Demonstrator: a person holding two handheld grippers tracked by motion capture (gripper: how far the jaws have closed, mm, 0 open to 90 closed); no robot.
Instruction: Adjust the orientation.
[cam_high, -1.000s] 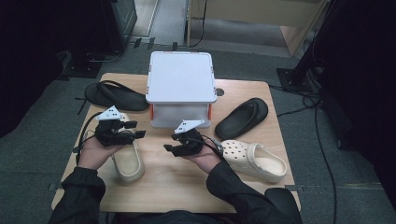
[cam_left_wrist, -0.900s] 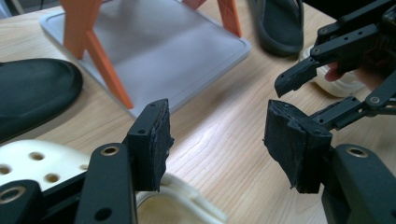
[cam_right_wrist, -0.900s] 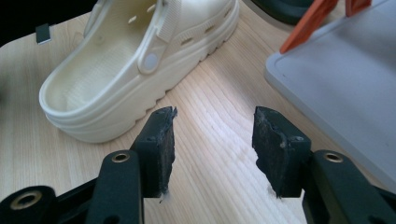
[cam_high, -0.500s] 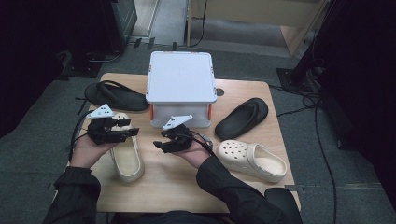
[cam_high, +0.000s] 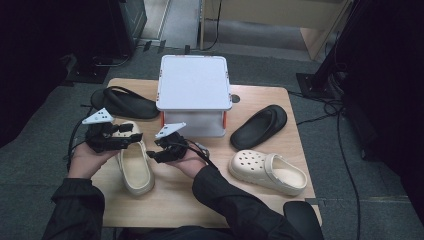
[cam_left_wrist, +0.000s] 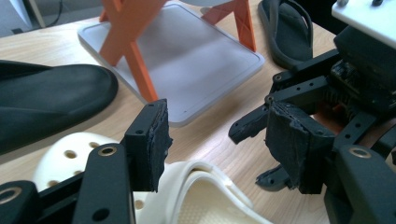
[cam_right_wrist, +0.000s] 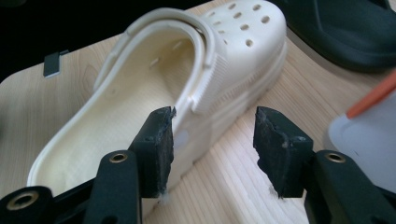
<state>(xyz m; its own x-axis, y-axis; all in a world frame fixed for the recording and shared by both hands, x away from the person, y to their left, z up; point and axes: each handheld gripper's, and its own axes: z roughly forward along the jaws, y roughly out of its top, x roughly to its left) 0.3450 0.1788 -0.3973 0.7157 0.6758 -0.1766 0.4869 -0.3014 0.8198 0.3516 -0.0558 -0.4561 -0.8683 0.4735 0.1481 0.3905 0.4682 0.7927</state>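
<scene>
My left tongs (cam_high: 131, 138) and right tongs (cam_high: 156, 152) are both spread wide, holding nothing. The cream clog (cam_high: 133, 167) lies on the worktop (cam_high: 175, 200) between them, just beside each.

High view: fixed cam above the person's side, looks fwd and down on the whole table (cam_high: 260, 200), far off; white box (cam_high: 192, 82) at centre back. Left gripper view: cam rides low on the gripper, v. close, looks along its jaws toward the box's base, w/ the cream clog (cam_left_wrist: 210, 196) right under the lens. Right gripper view: low and close too, faces away from the box and along the same clog (cam_right_wrist: 154, 112). All three views share that clog, just in front of the box (cam_high: 134, 167).
</scene>
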